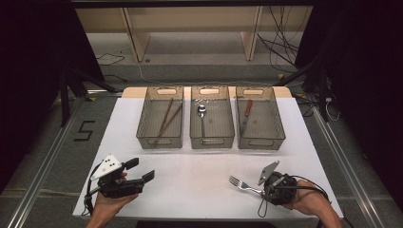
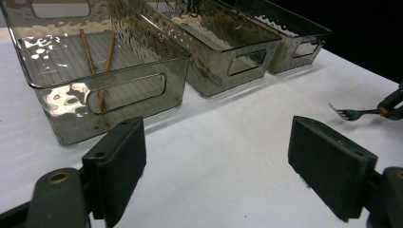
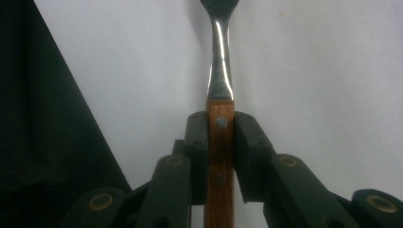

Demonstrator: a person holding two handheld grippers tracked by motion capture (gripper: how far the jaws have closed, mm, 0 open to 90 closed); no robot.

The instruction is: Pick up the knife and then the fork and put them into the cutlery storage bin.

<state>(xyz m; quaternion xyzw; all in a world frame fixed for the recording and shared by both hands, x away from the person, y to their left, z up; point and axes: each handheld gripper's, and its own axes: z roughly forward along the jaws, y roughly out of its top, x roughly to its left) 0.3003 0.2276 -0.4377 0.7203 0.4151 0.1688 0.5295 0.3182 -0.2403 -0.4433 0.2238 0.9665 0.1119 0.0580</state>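
At the far end of the white worktop (image 1: 204, 180) we've got three smoky clear plastic bins lined up side by side. The left bin (image 1: 160, 117) has a pair of brown chopsticks (image 1: 167, 118) lying crossed in it, the middle bin (image 1: 212, 117) holds a metal spoon (image 1: 202, 115) with its bowl toward the far end, and the right bin (image 1: 259, 118) has a knife (image 1: 246, 115) with a reddish handle.

Closer to us, the right claw (image 1: 263, 191) is clenched on a fork (image 1: 243, 185). In the right gripper view the wooden handle, rivets and all, sits squeezed between the two black jaws, with the steel neck running out ahead over the worktop. From the high view the tines point left and slightly away, out over the near-right part of the worktop, well short of the bins. We can't tell whether the tines actually touch the surface.

The left claw (image 1: 140, 169) hangs over the near-left corner, released, jaws spread wide with nothing between them. Its own camera looks toward the chopstick bin, and the fork shows off at the right edge there too.
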